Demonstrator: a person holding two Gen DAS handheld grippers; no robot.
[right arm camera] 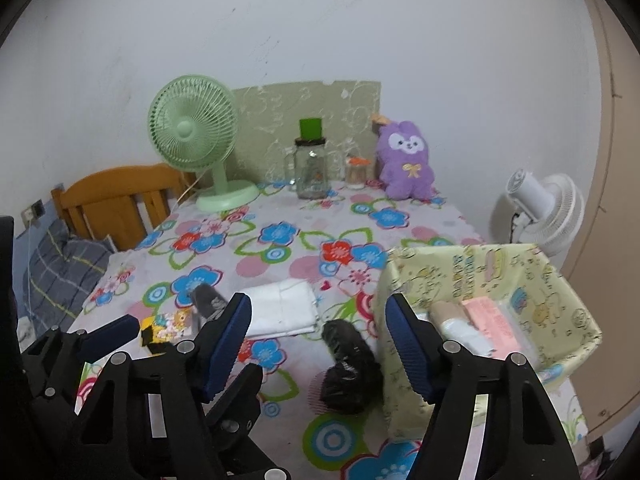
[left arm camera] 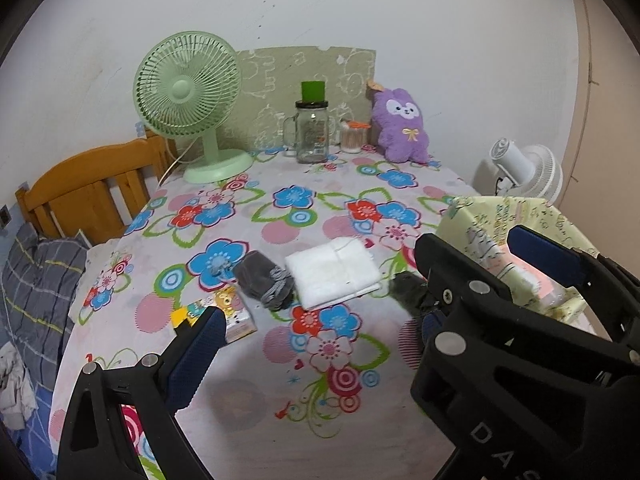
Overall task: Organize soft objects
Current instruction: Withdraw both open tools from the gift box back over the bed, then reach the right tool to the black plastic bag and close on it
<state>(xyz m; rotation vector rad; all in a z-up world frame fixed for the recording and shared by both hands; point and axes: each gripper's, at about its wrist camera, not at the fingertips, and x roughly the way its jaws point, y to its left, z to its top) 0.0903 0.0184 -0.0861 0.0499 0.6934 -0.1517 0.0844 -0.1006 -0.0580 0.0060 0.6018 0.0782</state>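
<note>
A folded white cloth [left arm camera: 334,272] lies mid-table; it also shows in the right wrist view [right arm camera: 282,312]. A rolled grey sock [left arm camera: 264,280] lies left of it. A dark sock bundle [right arm camera: 350,368] lies beside the yellow fabric bin [right arm camera: 500,292], which holds a pink pack and white rolls. A purple plush toy [left arm camera: 402,126] leans at the back wall. My left gripper [left arm camera: 316,344] is open above the near table. My right gripper [right arm camera: 320,348] is open and empty, just above the dark bundle; its black frame [left arm camera: 500,320] shows in the left wrist view.
A green desk fan [left arm camera: 192,100], a glass jar with a green lid [left arm camera: 312,128] and a small cotton-swab jar [left arm camera: 354,138] stand at the back. A small cartoon-print pack [left arm camera: 224,312] lies near left. A wooden headboard [left arm camera: 88,196] and a white fan [left arm camera: 528,172] flank the table.
</note>
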